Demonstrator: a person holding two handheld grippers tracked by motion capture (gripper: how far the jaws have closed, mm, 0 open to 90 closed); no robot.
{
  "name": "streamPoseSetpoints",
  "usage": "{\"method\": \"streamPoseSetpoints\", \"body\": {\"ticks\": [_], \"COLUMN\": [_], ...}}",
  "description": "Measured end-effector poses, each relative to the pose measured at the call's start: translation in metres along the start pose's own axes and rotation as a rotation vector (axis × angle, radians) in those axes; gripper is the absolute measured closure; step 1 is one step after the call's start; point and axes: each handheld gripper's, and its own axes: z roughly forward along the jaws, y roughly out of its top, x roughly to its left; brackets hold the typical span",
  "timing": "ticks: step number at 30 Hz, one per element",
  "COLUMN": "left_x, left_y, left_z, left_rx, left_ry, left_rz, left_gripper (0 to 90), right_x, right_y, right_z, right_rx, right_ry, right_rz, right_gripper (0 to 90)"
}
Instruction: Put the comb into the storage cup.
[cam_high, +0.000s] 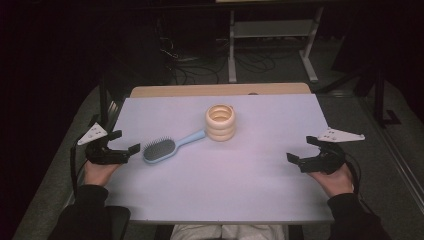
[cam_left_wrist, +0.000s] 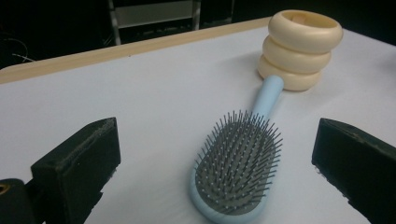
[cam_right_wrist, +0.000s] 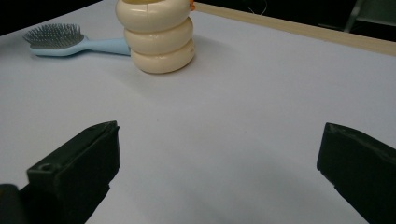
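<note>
High view: the table (cam_high: 260, 190), covered by a pale lavender surface, carries two items near its middle. A cream ringed holder (cam_high: 220, 122), formed of three stacked rounded rings with an open top, stands upright. A light blue hairbrush (cam_high: 166, 147) lies flat, bristles up, with its handle tip touching the base of the holder and its head pointing toward the left gripper (cam_high: 128, 141). That gripper rests at the left table edge, jaws spread apart and empty; the brush head lies just beside its jaw tips. The right gripper (cam_high: 301, 148) sits at the right table edge, jaws likewise spread and holding nothing, well apart from both items. This view alone shows both hands, the dark sleeves, and the floor cables and shelf frame beyond the far edge.

Left gripper view: the hairbrush (cam_left_wrist: 239, 168) lies between the two black jaws, closer to the right-hand one, untouched by either. The bristle pins are resolved individually here. The ringed holder (cam_left_wrist: 299, 49) stands beyond the handle.

Right gripper view: bare surface lies between the jaws; the holder (cam_right_wrist: 156, 35) partly masks the handle end of the hairbrush (cam_right_wrist: 70, 42).
</note>
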Motion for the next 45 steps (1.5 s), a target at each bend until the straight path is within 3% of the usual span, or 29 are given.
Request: {"method": "streamPoseSetpoints", "body": {"ticks": [5,7,10,18,31,35,45], "left_x": [0.000,-0.001,-0.004,0.000,-0.012,-0.017,-0.022], "left_y": [0.008,0.013,0.022,0.041,0.062,0.068,0.081], "left_z": [-0.001,-0.002,-0.002,0.003,0.013,0.021,0.030], "left_rx": [0.000,0.002,0.016,-0.008,0.024,0.040,0.064], "left_ry": [-0.009,-0.017,-0.009,-0.062,-0.092,-0.118,-0.137], "left_rz": [0.010,0.029,0.089,0.056,0.104,0.118,0.123], "left_gripper": [0.8,0.8,0.8,0.8,0.8,0.8,1.1], "right_x": [0.000,0.000,0.000,0.000,0.000,0.000,0.001], "right_y": [0.000,0.000,0.000,-0.001,-0.001,-0.001,-0.001], "right_z": [0.000,0.000,0.000,0.001,0.001,0.001,0.000], "right_rx": [0.000,0.000,0.000,0.010,0.008,0.008,0.003], "right_ry": [-0.002,-0.001,0.002,0.002,0.006,0.006,0.009], "right_rz": [0.002,0.002,0.000,-0.007,-0.003,-0.004,-0.004], "right_gripper": [0.0,0.0,0.0,0.0,0.0,0.0,0.0]}}
